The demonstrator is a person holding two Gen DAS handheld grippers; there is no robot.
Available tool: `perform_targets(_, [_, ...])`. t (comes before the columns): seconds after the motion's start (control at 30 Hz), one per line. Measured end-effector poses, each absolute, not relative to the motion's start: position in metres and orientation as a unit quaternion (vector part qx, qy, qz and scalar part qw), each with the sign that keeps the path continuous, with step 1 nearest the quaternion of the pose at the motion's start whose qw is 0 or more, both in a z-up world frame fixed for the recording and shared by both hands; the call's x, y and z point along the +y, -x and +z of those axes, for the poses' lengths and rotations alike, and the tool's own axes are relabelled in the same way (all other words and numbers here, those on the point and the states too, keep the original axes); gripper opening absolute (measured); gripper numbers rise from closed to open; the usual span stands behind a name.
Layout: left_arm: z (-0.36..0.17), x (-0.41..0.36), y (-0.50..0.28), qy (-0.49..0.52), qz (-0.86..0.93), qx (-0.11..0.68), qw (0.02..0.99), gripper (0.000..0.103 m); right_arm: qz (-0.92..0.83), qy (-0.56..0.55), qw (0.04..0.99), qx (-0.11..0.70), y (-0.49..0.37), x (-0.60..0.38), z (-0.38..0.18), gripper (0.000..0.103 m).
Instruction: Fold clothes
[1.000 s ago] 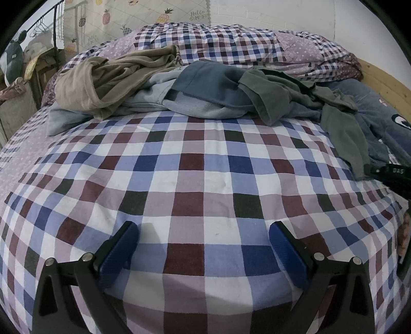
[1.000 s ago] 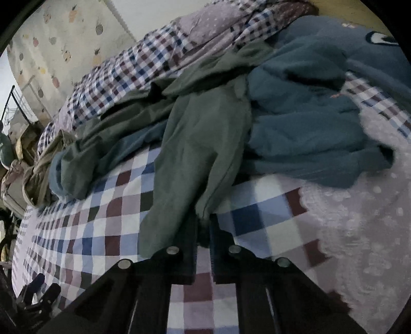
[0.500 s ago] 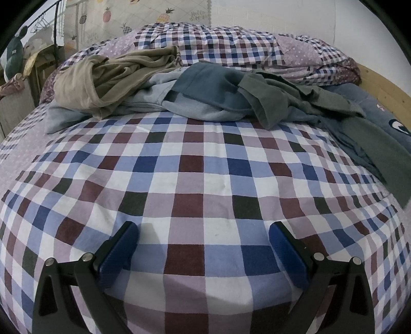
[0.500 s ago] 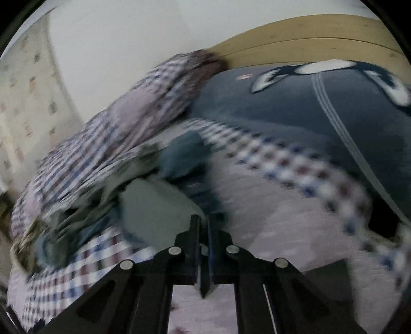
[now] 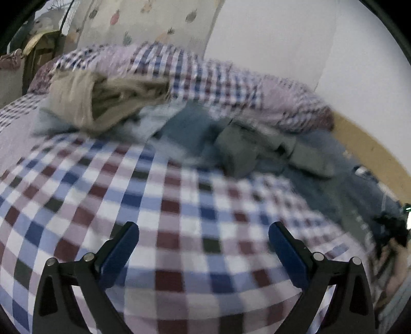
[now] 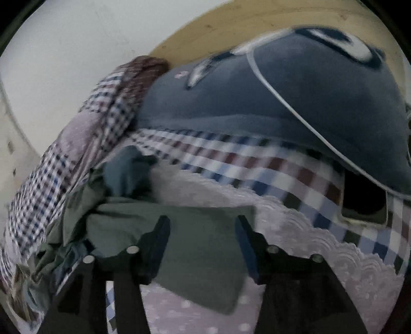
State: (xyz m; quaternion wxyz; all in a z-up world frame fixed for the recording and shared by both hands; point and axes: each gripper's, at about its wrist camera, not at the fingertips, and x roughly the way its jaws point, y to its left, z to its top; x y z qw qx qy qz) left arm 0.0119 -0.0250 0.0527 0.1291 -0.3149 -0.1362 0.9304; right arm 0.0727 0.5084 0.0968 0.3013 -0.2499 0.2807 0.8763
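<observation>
My checked bed (image 5: 179, 205), upper frame heaped with beige garment (image 5: 84, 102), grey-green clothes (image 5: 239, 151), navy pillow (image 6: 282, 97).

1. A home bedroom: a bed (image 5: 179, 205) with a checked blue, maroon and white cover fills most of both views.
2. A rolled checked quilt (image 5: 205, 77) lies along the far side of the bed, against the white wall.
3. Loose clothes (image 5: 159, 123) are heaped on the bed just in front of the quilt.
4. A wooden bed frame (image 6: 257, 28) runs behind a navy pillow (image 6: 282, 97).
5. Fruit-print wallpaper (image 5: 154, 20) rises behind the bed.
</observation>
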Motion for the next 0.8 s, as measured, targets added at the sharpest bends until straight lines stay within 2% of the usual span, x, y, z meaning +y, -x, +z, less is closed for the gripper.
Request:
perform_targets(0.1, [0.065, -0.012, 0.000, 0.297, 0.932, -0.141, 0.154, 0.102, 0.894, 0.247, 0.265, 0.262, -0.057, 0.483, 0.101, 0.065])
perform_targets(0.37, [0.061, 0.037, 0.055, 0.318, 0.926, -0.101, 0.176, 0.101, 0.907, 0.267, 0.173, 0.277, -0.033, 0.452, 0.092, 0.065])
perform_targets(0.5, [0.050, 0.045, 0.087, 0.344, 0.914, -0.119, 0.180, 0.099, 0.905, 0.265, 0.162, 0.291, -0.036, 0.455, 0.091, 0.067])
perform_targets(0.6, [0.043, 0.047, 0.110, 0.360, 0.906, -0.136, 0.179, 0.091, 0.898, 0.266, 0.160, 0.312, -0.037, 0.464, 0.087, 0.068])
perform_targets(0.67, [0.040, 0.050, 0.122, 0.371, 0.901, -0.139, 0.179, 0.078, 0.895, 0.265, 0.160, 0.322, -0.038, 0.468, 0.086, 0.068])
perform_targets(0.8, [0.032, 0.059, 0.146, 0.397, 0.890, -0.140, 0.175, 0.065, 0.891, 0.263, 0.161, 0.333, -0.040, 0.474, 0.085, 0.068])
